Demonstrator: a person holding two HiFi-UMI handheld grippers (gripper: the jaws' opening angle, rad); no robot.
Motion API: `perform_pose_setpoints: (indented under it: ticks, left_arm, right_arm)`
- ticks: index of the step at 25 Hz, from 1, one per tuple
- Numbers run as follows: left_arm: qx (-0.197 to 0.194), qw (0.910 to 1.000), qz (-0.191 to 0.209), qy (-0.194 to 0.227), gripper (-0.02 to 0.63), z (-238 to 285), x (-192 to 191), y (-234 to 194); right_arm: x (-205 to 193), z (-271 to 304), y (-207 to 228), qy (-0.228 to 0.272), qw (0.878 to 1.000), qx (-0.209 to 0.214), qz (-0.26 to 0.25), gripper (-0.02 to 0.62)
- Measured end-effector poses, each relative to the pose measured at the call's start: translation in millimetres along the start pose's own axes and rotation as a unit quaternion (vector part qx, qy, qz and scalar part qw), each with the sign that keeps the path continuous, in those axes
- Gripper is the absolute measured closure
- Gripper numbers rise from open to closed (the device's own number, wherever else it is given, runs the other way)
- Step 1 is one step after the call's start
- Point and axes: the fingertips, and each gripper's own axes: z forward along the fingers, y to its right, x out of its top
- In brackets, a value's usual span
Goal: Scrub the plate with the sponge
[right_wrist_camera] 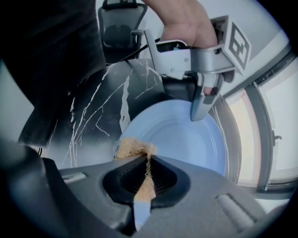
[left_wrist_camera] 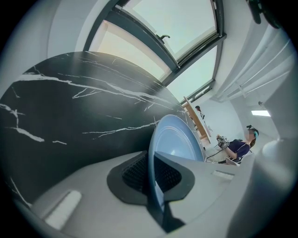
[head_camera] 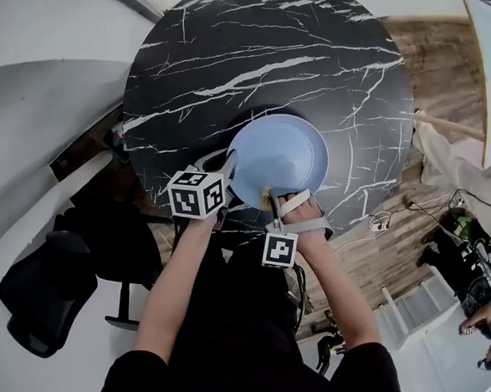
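Left gripper (left_wrist_camera: 152,175) clamps plate (head_camera: 289,150) at its near-left rim. Right gripper (right_wrist_camera: 148,173), jaws tight on sponge (right_wrist_camera: 132,148), sits at near rim; bare plate face lies just beyond, farther out.

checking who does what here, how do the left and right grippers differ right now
The left gripper is shut on the rim of the blue plate; the right gripper is shut on a tan sponge. The left gripper sits at the plate's left edge, the right gripper at its near edge. Both grip something above the black table.
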Motion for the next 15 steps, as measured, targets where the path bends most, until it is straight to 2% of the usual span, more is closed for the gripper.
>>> perform_pose_setpoints:
  ticks: [7, 15]
  left_arm:
    - [-0.006, 1.0, -0.002, -0.004, 0.586, 0, 0, 0]
    - [-0.009, 0.9998, 0.013, -0.011, 0.588, 0, -1, 2]
  right_arm:
    - [38, 7, 14, 0.033, 0.999, -0.001, 0.002, 0.577]
    - [50, 19, 24, 0.059, 0.998, 0.003, 0.033, 0.577]
